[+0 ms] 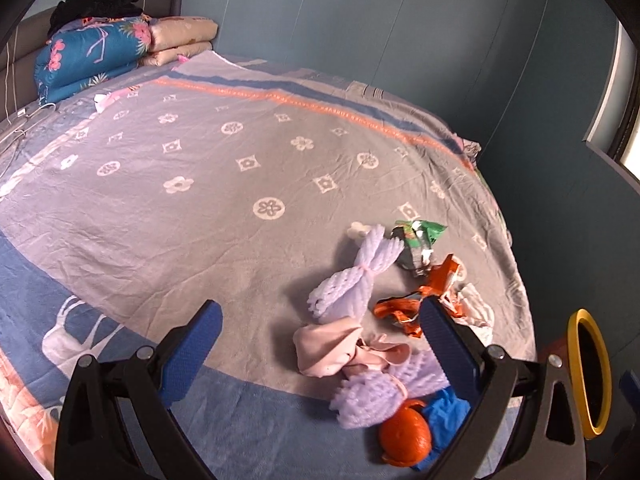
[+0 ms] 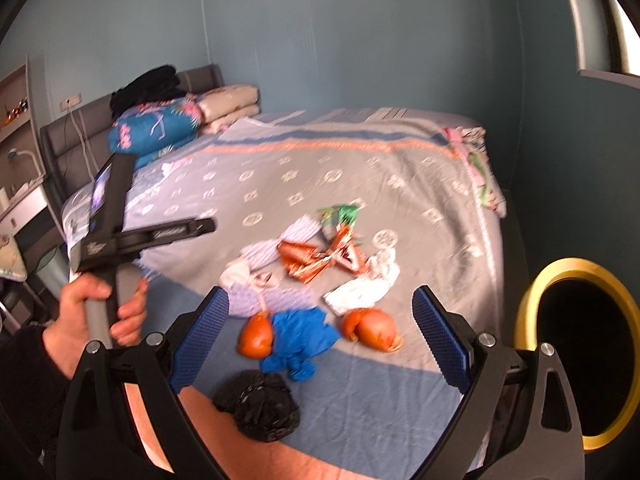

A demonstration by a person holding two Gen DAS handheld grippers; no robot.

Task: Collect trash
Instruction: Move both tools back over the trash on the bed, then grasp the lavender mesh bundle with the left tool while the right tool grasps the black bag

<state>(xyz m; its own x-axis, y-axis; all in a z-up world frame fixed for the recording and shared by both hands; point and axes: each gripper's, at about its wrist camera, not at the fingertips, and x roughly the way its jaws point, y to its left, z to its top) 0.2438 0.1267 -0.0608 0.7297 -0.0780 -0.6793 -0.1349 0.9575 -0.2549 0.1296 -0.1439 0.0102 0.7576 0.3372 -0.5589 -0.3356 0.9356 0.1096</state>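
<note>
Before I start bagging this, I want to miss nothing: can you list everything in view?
Foam fruit nets: two, pale lilac, mid-pile on the bed.
Orange peels: two, orange, near edge of the pile.
Blue glove: one, blue, between the peels.
Orange wrapper: one, torn, centre of the pile.
Green wrapper: one, far end of the pile.
White wrapper: one, right of the pile.
Pink scrap: one, crumpled, between the nets.
Black bag: one, crumpled, nearest bed edge.
Bin: one, yellow rim, right of the bed.
Folded quilts: stacked by the headboard.
Bedspread: grey, patterned.
Left claw: open.
Right claw: open.
Hand: grips the left handle.
</note>
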